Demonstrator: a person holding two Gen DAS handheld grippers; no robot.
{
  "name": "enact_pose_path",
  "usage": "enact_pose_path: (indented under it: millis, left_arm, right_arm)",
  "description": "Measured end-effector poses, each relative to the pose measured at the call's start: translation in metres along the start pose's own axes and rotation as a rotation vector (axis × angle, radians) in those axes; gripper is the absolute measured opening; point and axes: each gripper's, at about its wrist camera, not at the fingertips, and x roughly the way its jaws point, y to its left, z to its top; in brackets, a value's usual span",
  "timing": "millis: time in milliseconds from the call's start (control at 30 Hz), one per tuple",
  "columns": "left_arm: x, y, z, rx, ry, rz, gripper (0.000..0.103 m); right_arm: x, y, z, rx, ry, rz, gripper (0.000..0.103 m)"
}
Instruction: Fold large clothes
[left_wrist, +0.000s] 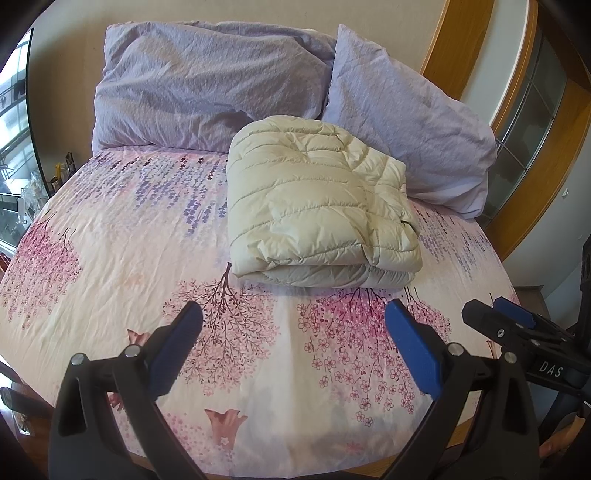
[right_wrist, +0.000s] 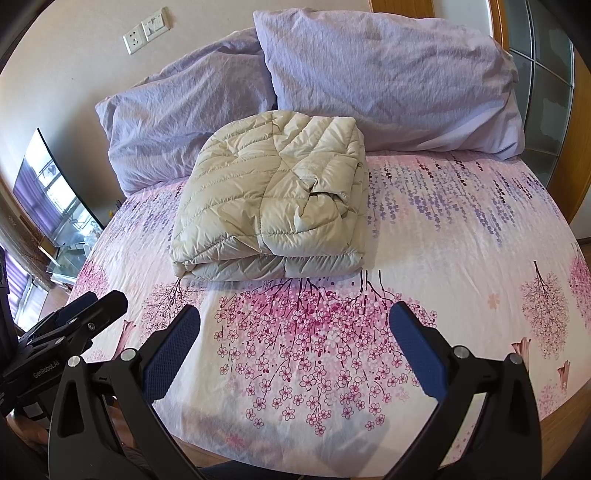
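Observation:
A cream quilted down jacket (left_wrist: 317, 210) lies folded into a thick rectangular bundle on the floral bed sheet (left_wrist: 110, 258), close to the pillows. In the right wrist view the same jacket (right_wrist: 273, 199) sits mid-bed with its folded edge facing me. My left gripper (left_wrist: 295, 317) is open and empty above the sheet, well short of the jacket. My right gripper (right_wrist: 295, 321) is open too, holding nothing, over the pink blossom print. Each gripper shows at the side of the other's view: the right one (left_wrist: 495, 314), the left one (right_wrist: 96, 302).
Two lilac pillows (left_wrist: 207, 85) (left_wrist: 402, 122) lean against the wall behind the jacket. A wooden frame with glass panes (left_wrist: 532, 110) stands to the right. A glass-topped stand (right_wrist: 70, 236) and a wall socket (right_wrist: 146, 31) are to the left. The bed's near edge (right_wrist: 480, 435) is just below the grippers.

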Motion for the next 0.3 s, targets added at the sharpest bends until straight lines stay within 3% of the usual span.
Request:
enact_pose_path:
  millis: [300]
  left_arm:
    - [0.001, 0.0034, -0.0011, 0.0, 0.008, 0.003, 0.099]
  right_arm:
    - [0.0001, -0.0006, 0.0005, 0.0, 0.0, 0.001, 0.102]
